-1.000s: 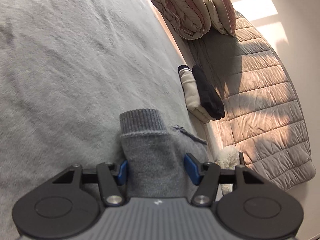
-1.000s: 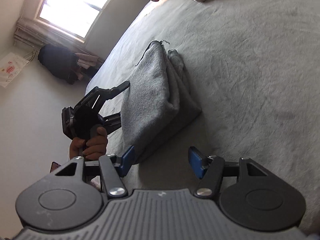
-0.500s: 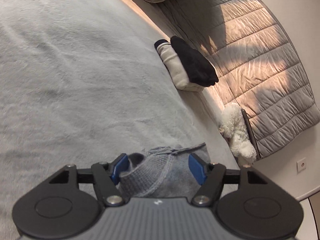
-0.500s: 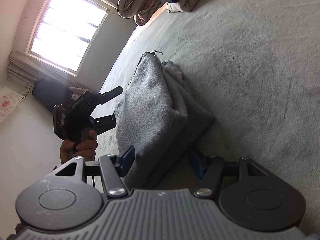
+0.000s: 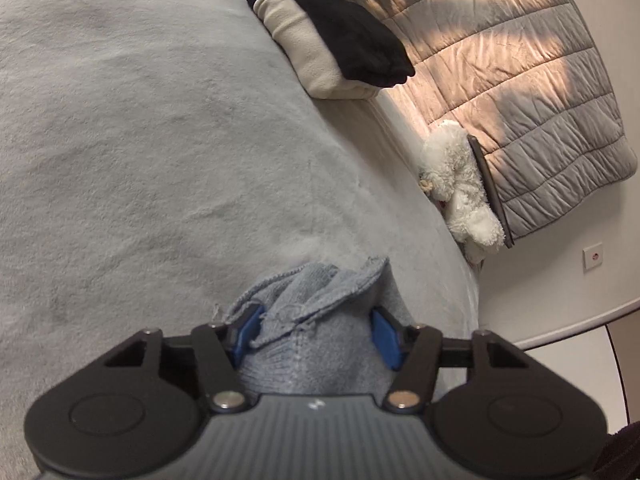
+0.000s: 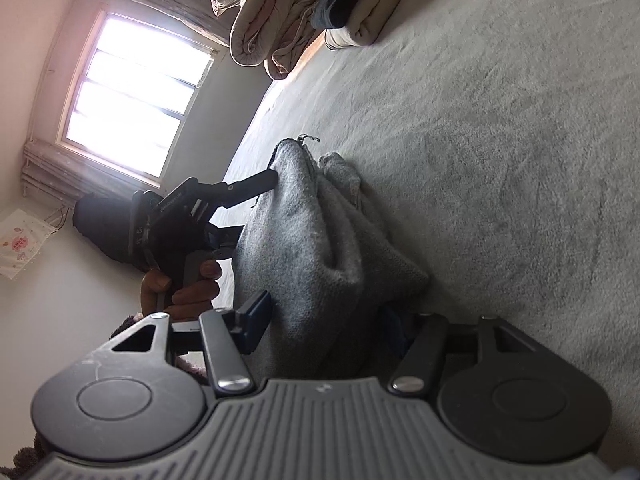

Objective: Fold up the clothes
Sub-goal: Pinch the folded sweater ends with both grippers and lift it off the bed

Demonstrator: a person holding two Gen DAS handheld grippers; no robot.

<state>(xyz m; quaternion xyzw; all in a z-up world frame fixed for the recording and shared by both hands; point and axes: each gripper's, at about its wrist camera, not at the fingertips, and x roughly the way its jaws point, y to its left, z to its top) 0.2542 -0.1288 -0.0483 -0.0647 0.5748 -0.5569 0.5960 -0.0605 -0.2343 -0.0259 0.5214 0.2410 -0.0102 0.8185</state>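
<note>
Two grippers stand at one grey knit garment [image 6: 320, 248], which lies bundled in several thick layers on the grey bedspread [image 5: 140, 140]. Left gripper [image 5: 316, 334]: jaws wide apart, the garment's frayed edge and folded bulk filling the gap between the blue pads [image 5: 246, 328], cloth against the left pad; whether they pinch it I cannot tell. Right gripper [image 6: 324, 326]: jaws equally spread, straddling the near end of the bundle, nothing clamped as far as visible. Progress, judged: garment already doubled over into a compact heap, but edges are ragged and uneven, so it fits either a fold mid-way or a last tidying. Beyond the left jaws, a cream and black folded stack [image 5: 328, 44] suggests other items are done. Left view alone shows that stack, a white plush toy [image 5: 460, 184] and quilted headboard [image 5: 540, 60]. Right view alone shows the bundle's full length, the hand [image 6: 184, 284] gripping the left tool, the window [image 6: 136, 100], rolled bedding [image 6: 280, 12].
</note>
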